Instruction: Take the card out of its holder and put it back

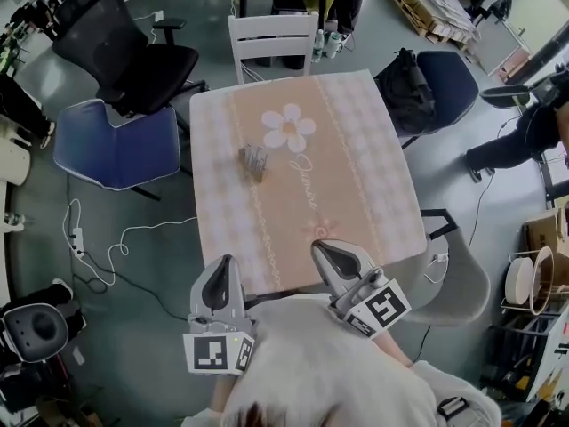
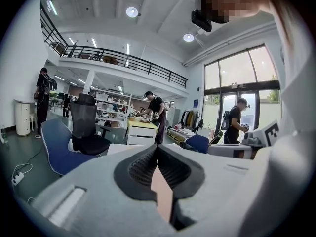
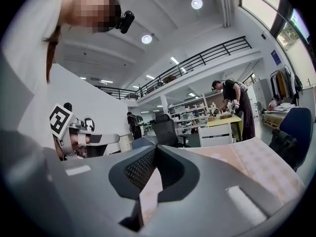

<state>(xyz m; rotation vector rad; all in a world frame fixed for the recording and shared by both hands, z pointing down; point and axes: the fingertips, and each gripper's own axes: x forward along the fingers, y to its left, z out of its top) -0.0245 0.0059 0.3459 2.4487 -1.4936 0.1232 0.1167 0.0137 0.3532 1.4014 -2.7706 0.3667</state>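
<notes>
Nearest the person, the left gripper (image 1: 226, 263) and right gripper (image 1: 322, 251) are held side by side just over the near edge of the table (image 1: 373, 203), pointing out across it. In each gripper's own view the jaws are closed tip to tip with nothing between them, and only the cloth shows through the gap behind the tips. Neither tool holds the card. Farther out, left of the table's middle and well apart from both grippers, stands the holder (image 1: 253, 160), a small grey upright thing just beside the printed flower (image 1: 288, 128). It is too small to tell whether the card is in it, though no loose card lies on the cloth, so the card is most likely in the holder. Beyond the far edge a white chair (image 1: 272, 41) is pushed up to the table. As things lie, neither taking the card out nor putting it back is under way. Either the whole job is ahead, starting with a reach to the holder, or the card is already back in, and these pictures do not settle which.
</notes>
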